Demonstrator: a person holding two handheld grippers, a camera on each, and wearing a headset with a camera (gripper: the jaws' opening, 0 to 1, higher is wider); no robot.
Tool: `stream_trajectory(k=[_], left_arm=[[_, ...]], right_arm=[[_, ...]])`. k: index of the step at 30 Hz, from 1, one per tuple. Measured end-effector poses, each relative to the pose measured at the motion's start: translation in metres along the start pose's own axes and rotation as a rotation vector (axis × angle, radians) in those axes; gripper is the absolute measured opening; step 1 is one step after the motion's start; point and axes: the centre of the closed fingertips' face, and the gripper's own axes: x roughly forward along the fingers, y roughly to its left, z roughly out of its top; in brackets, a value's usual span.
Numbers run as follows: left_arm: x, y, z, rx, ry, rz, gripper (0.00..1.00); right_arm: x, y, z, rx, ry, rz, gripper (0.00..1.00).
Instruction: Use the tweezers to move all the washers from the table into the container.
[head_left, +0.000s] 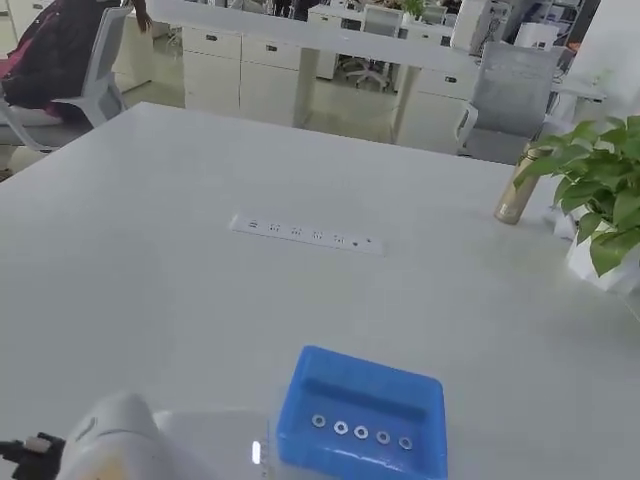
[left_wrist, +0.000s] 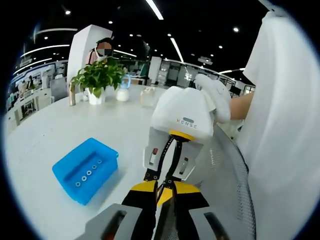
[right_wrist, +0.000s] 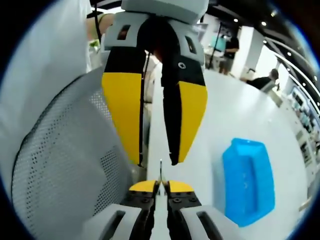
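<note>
A blue container stands on the white table near its front edge, with several metal washers in a row inside. The two grippers face each other tip to tip beside the table. My right gripper is shut on thin metal tweezers whose point sticks up. My left gripper hangs over that point with a gap between its yellow fingers. From the left gripper view, the right gripper's white body is straight ahead and the container lies left. A gripper's white body sits bottom left.
A power strip lies mid-table. A gold bottle and a potted plant stand at the right edge. A mesh chair back and the person's white sleeve are close to the grippers. Office chairs and desks lie beyond.
</note>
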Motion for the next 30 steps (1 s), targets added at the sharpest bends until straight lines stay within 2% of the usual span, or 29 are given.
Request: stream_trajectory(k=[2, 6, 10, 15, 18, 23, 30], left_arm=[[0.002, 0.001, -0.002, 0.015, 0.016, 0.003, 0.06], [0.006, 0.004, -0.010, 0.073, 0.076, 0.019, 0.05], [0.011, 0.004, -0.009, 0.081, 0.070, 0.016, 0.00], [0.011, 0.008, -0.016, 0.117, 0.125, 0.028, 0.00], [0.008, 0.013, -0.020, 0.149, 0.159, 0.043, 0.00], [0.008, 0.022, -0.027, 0.150, 0.180, 0.065, 0.00], [0.005, 0.039, -0.036, 0.153, 0.215, 0.107, 0.00]], right_arm=[[0.000, -0.001, 0.000, -0.006, 0.003, -0.001, 0.03], [-0.001, -0.002, 0.001, -0.007, -0.001, -0.007, 0.03], [0.000, -0.003, 0.001, -0.013, 0.003, -0.005, 0.03], [0.001, -0.003, -0.004, -0.007, 0.013, 0.000, 0.04], [0.002, -0.005, -0.007, 0.007, 0.013, -0.004, 0.04], [0.005, -0.013, -0.013, 0.028, 0.016, -0.020, 0.04], [0.009, -0.026, -0.014, 0.062, -0.018, -0.023, 0.05]])
